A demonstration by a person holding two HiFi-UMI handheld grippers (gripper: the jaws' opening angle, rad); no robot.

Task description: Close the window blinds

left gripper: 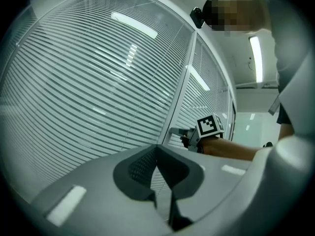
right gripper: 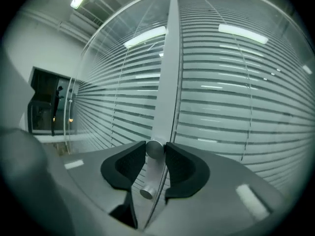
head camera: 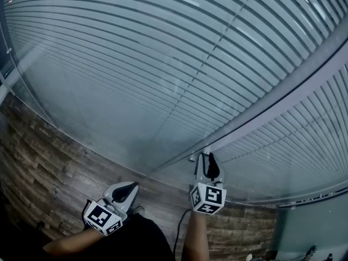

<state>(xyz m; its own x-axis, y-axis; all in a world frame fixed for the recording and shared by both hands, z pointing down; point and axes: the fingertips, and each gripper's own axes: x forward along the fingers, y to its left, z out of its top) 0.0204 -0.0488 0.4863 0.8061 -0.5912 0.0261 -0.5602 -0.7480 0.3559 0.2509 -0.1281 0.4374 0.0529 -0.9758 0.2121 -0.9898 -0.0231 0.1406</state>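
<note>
Right gripper view is showing our right hand-held gripper clamping both pads on a round metal knob that is sticking out of the grey post. A second knob is sitting just beside it on the same post. The blinds are hanging behind glass on both sides of the post, their slats running level. We are holding our left hand-held gripper left of the post, apart from the glass, its jaws together on nothing.
</note>
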